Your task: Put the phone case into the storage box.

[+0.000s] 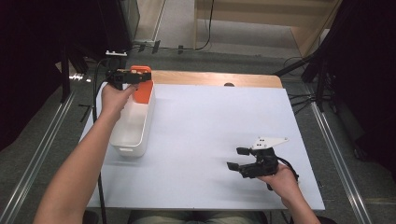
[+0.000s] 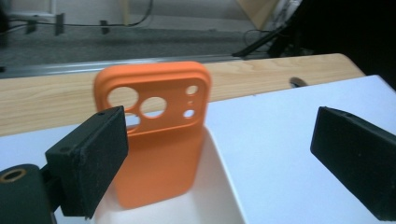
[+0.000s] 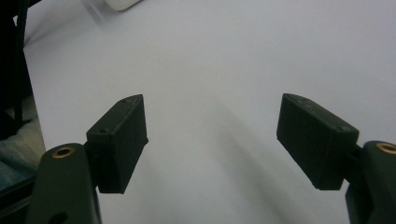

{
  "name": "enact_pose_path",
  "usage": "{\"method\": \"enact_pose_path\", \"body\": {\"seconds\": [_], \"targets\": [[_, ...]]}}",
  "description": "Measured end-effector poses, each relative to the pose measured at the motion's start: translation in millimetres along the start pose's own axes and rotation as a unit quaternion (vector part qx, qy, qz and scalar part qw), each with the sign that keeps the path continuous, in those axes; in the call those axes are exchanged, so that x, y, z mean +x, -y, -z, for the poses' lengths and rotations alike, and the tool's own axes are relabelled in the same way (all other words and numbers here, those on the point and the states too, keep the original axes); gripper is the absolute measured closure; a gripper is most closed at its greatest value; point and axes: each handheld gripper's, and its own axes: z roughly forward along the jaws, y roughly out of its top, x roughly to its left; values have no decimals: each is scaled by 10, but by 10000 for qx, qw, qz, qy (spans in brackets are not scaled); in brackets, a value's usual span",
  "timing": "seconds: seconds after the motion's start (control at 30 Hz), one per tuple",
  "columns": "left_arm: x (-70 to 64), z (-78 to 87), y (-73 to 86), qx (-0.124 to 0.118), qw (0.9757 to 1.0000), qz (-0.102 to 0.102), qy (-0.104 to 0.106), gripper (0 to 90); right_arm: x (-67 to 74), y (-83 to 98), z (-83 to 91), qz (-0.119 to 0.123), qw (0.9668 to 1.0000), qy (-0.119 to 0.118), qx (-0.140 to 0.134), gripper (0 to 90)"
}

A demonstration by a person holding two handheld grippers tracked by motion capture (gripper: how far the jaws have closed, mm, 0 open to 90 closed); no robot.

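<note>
An orange phone case [image 1: 144, 91] [image 2: 159, 140] stands on end at the far end of a white bin [image 1: 132, 148] [image 2: 223, 186], leaning on its far wall, camera cut-outs at the top. My left gripper [image 1: 135, 77] [image 2: 218, 137] hovers over that end of the bin, open. Its jaws stand wide apart and the case is just beyond them, close to the left jaw; no pad presses on it. My right gripper [image 1: 237, 158] [image 3: 212, 126] rests low over the white table [image 1: 210, 116] at the front right, open, with nothing between its jaws.
The bin lies along the table's left edge. A wooden strip [image 1: 210, 78] runs along the far edge. Beyond it are floor, cables and dark stands. Metal rails flank the table on both sides.
</note>
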Motion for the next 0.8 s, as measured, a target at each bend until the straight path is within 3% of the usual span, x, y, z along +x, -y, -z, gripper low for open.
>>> {"method": "enact_pose_path", "body": {"seconds": [0.07, 0.3, 0.57, 0.73, 0.8], "targets": [[-21, 20, 1, 40, 9998, -37, 203, 41, 0, 0, 0, -2, 10000, -2, 2, 234], [-137, 54, 20, 230, 9985, -312, 395, 40, -1, 1, -2, 13, 10000, 4, 16, 234], [-237, 82, 49, 320, 9966, -433, 617, 41, 0, 1, -1, -5, 10000, -2, 25, 234], [-291, 106, 79, 325, 9960, -367, 746, 41, -5, 2, -1, -14, 10000, 14, 8, 233], [-311, 119, 92, 342, 9951, -465, 799, 41, -7, 2, -1, -11, 10000, 14, 17, 234]]}}
